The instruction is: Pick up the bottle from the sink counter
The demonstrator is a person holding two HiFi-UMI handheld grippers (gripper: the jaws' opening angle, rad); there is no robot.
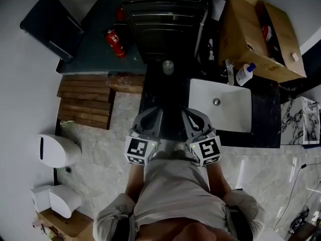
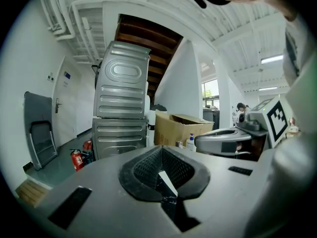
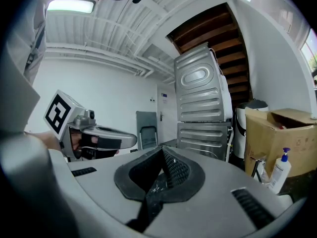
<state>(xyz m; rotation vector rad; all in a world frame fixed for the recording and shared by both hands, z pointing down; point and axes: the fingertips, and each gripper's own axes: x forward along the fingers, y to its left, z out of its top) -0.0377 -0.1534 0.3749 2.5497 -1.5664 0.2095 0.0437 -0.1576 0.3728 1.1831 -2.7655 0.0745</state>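
Bottle [image 1: 245, 74] sits on the table [image 1: 266, 129] just beside the sink [image 1: 230, 115], near the box [image 1: 256, 34] — probably light, slick plastic, so grab the body, not the pump. Left tool [image 1: 151, 118] and right tool [image 1: 196, 119] are both closed and empty

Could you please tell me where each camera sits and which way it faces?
Head view: on the person's head, looking steeply down at sink, pump bottle, left gripper, right gripper, own torso.
Left gripper view: rides the left gripper, looking along its shut jaws toward stacked metal units; right gripper at right.
Right gripper view: rides the right gripper, same heading, jaws shut; left gripper at left.
Shared: both gripper views show the pump bottle and cardboard box.
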